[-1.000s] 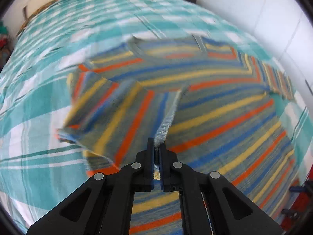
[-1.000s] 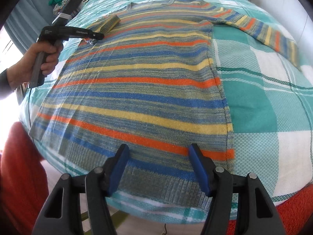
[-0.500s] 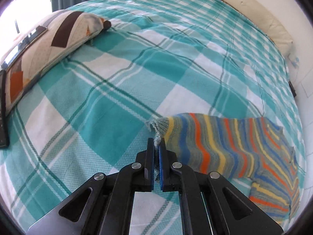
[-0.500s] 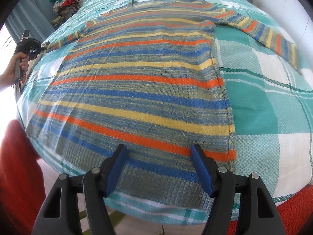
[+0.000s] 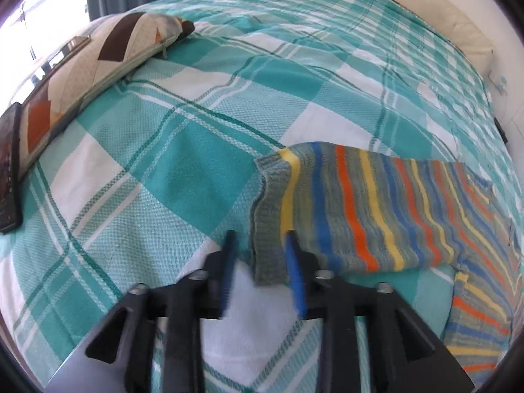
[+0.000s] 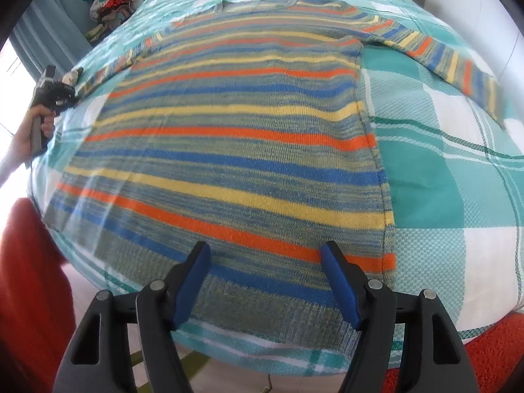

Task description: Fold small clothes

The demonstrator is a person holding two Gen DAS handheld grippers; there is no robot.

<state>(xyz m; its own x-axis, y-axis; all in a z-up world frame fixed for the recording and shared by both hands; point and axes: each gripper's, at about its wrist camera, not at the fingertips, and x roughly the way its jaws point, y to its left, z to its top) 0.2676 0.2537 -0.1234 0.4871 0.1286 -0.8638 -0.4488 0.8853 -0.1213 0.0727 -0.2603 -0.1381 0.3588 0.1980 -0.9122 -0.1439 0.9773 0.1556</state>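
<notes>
Because the striped sweater (image 6: 229,150) lies spread flat on the checked bedspread (image 6: 442,170), hem at the near edge of the bed and neckline toward the far edge, its long axis runs straight away from the right gripper (image 6: 265,281). Both sleeves reach out sideways toward the bed's side edges, so the whole garment is opened out and no fold is yet made (judging by how it lies).

The right gripper hangs over the ribbed hem (image 6: 262,308) at the near edge, jaws apart and empty, with the hem band just under and between its blue pads. It sits right of the hem's middle, nearer the sweater's right side seam than the left one.

The left gripper (image 5: 262,271) is out toward the left edge of the bed, beside the patterned pillow's (image 5: 98,65) end of the bedspread. Its jaws have just been opening, and the grey cuff (image 5: 267,229) of the left sleeve (image 5: 376,209) lies between them, flat on the spread; the pads no longer press on it. From this gripper the sleeve stretches off to the right, back toward the sweater's body.

So, as I judge it, the left hand is nearer the sleeve and the right hand nearer the hem, and a first fold would carry cloth across the long axis.
</notes>
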